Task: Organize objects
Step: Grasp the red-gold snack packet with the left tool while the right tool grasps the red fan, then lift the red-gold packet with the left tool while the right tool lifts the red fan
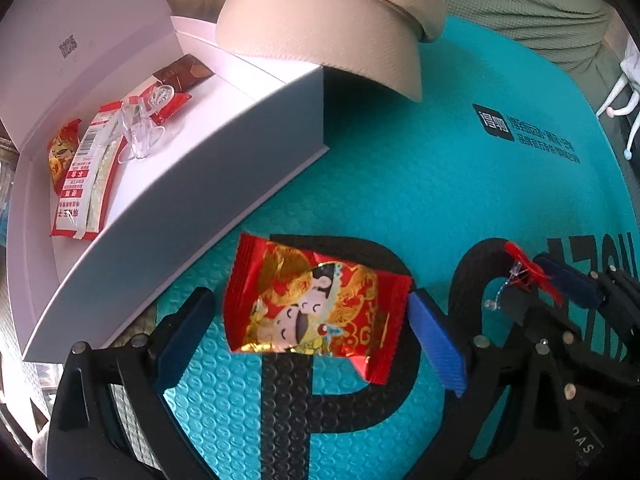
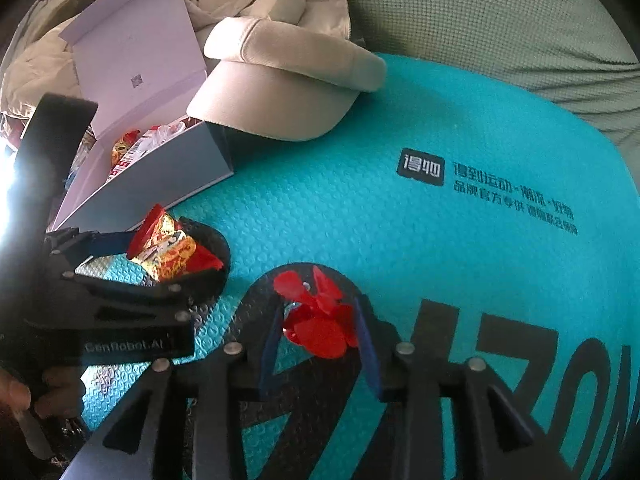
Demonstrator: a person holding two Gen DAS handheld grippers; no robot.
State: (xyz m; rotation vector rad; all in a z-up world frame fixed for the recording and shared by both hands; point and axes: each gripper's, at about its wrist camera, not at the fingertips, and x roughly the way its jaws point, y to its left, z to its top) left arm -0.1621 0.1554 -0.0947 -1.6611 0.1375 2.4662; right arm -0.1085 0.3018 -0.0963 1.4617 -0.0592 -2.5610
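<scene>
A red and gold snack packet [image 1: 316,312] lies on the teal mat [image 1: 440,160] between the fingers of my left gripper [image 1: 311,294]. That gripper is open: the right pad sits at the packet's edge and the left pad stands apart. In the right wrist view the same packet [image 2: 172,252] shows in front of the left gripper [image 2: 160,260]. A small red plastic toy [image 2: 316,316] with a clear stem lies between the pads of my right gripper [image 2: 320,300]. Its jaws are narrowly open, close to the toy on both sides. The right gripper [image 1: 532,284] also shows at the right edge of the left wrist view.
An open white box [image 1: 200,200] stands left of the mat, lid up, holding several snack packets and a clear plastic piece [image 1: 138,128]. A beige cap [image 1: 328,28] rests against the box's far end. Grey-green fabric [image 2: 480,20] lies beyond the mat. A hand [image 2: 16,396] holds the left gripper.
</scene>
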